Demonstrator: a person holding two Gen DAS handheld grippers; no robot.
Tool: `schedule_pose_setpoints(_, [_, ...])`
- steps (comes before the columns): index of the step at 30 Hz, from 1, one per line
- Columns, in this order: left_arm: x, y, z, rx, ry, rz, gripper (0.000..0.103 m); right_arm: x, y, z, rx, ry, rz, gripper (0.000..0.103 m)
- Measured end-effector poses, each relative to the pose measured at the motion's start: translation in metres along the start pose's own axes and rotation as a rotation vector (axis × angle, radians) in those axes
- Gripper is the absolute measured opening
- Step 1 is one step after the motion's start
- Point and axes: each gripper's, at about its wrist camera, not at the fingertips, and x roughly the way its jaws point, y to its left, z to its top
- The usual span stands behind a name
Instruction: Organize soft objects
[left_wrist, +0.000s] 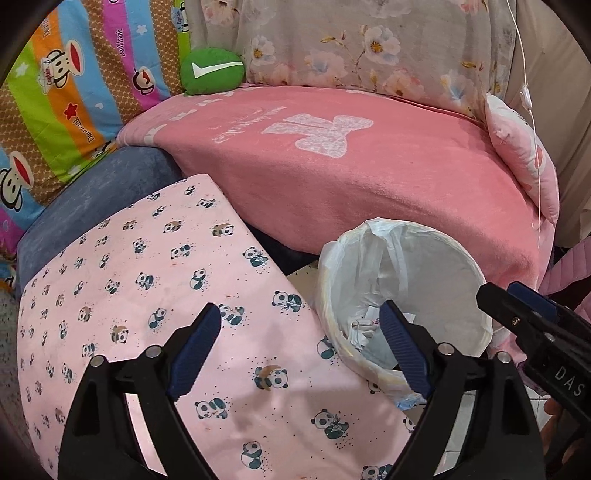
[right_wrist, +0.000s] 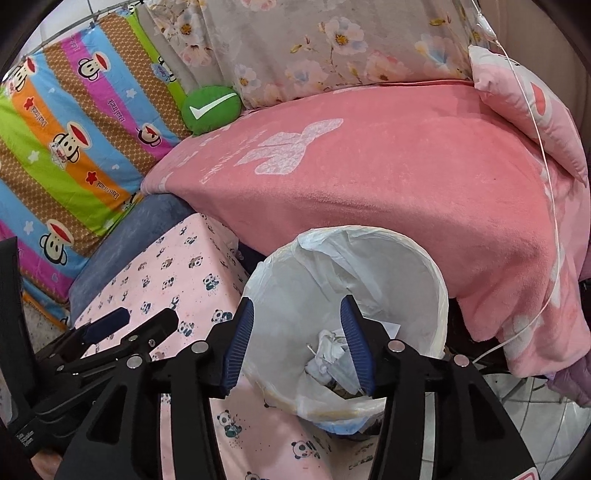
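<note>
Home, living or bedroom corner: sofa under a pink blanket, floral cushion, striped cartoon-monkey pillow, panda-print pillow, bag-lined waste bin, tiled floor.

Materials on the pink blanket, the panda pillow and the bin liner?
Pink blanket: looks like fleece or terry, matte with a fuzzy nap. Panda pillow: smooth printed woven cloth, probably cotton, taut and flat. Bin liner: thin white plastic film, crinkled and slightly translucent.
</note>
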Motion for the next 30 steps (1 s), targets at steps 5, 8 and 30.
schedule_pose_setpoints(5, [-0.006,0.007,-0.009,0.000,-0.002,0.020,0.092,-0.008,0.010,-0.015,-0.042,-0.003,-0.050,0.063])
schedule_pose_setpoints(8, [-0.008,0.012,-0.014,-0.013,0.004,0.027,0.092,-0.012,0.016,-0.022,-0.064,-0.015,-0.081,0.066])
schedule_pose_setpoints(30, [-0.021,0.014,-0.038,-0.033,-0.012,0.074,0.093,-0.022,0.018,-0.046,-0.121,-0.009,-0.162,0.098])
